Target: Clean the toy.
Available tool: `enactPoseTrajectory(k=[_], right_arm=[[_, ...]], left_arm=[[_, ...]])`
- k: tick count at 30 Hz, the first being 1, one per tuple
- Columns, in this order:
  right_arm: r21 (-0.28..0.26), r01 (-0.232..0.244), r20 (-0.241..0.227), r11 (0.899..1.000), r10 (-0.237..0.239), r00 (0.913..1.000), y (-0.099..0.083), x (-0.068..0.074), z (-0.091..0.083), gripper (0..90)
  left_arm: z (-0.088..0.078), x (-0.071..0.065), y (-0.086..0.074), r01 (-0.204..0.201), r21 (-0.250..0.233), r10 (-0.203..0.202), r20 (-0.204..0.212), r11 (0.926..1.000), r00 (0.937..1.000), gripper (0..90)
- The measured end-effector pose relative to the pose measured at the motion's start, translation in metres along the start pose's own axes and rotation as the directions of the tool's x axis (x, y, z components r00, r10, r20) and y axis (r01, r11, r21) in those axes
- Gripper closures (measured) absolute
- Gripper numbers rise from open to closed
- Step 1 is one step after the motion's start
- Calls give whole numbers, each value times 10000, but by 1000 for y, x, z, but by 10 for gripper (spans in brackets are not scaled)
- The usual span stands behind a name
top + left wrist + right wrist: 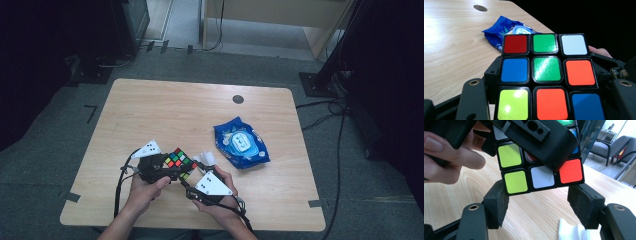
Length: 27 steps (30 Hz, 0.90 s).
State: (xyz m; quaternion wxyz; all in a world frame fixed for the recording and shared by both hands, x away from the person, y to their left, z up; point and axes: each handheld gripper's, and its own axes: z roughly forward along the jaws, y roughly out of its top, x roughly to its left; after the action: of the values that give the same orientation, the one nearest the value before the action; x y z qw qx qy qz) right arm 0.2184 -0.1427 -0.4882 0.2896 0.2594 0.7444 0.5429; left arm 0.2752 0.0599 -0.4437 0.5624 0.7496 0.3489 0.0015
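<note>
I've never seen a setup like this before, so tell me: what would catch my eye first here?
Probably the colourful puzzle cube, held up over the near edge of the wooden table between two hand-held grippers. The left gripper is clamped on it, while the right gripper sits just below with its pads apart at the cube's bottom corners. Next comes the bright blue pack of wipes lying to the right, with a white tissue beside it.

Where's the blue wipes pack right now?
High view: the blue wipes pack lies on the table's right half, just right of the cube and beyond the right gripper.
</note>
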Motion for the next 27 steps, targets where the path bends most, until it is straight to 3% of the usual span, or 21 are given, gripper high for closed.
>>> enactPoseTrajectory(k=[4,7,9,11,13,17,20,27], right_arm=[[85,-135,120,9999,134,9998,-2,2,2,345],[220,7,207,9998,-11,9998,-2,4,5,310],[264,53,310,9996,-61,9995,-2,7,7,292],[264,6,542,9997,-20,9985,-2,8,7,336],[244,-96,439,9997,85,9990,-2,6,6,345],[287,154,503,9995,-168,9986,0,6,4,350],[246,260,482,9994,-272,9985,3,7,3,351],[435,-11,224,9991,1,9997,3,3,2,353]], left_arm=[[1,-2,-1,-71,73,73,-280,9999,9996,336],[2,-1,-1,103,71,-103,7,9999,9999,336],[4,-2,-1,-23,225,21,77,9997,10000,336],[4,-4,-2,-150,229,149,38,9996,9999,335],[4,-3,-1,-80,204,77,122,9998,9999,334],[2,-3,0,-297,228,290,273,9993,9992,325],[0,-4,1,-580,141,576,278,9982,9980,314],[-12,-4,6,-947,-458,959,234,9945,9951,264]])
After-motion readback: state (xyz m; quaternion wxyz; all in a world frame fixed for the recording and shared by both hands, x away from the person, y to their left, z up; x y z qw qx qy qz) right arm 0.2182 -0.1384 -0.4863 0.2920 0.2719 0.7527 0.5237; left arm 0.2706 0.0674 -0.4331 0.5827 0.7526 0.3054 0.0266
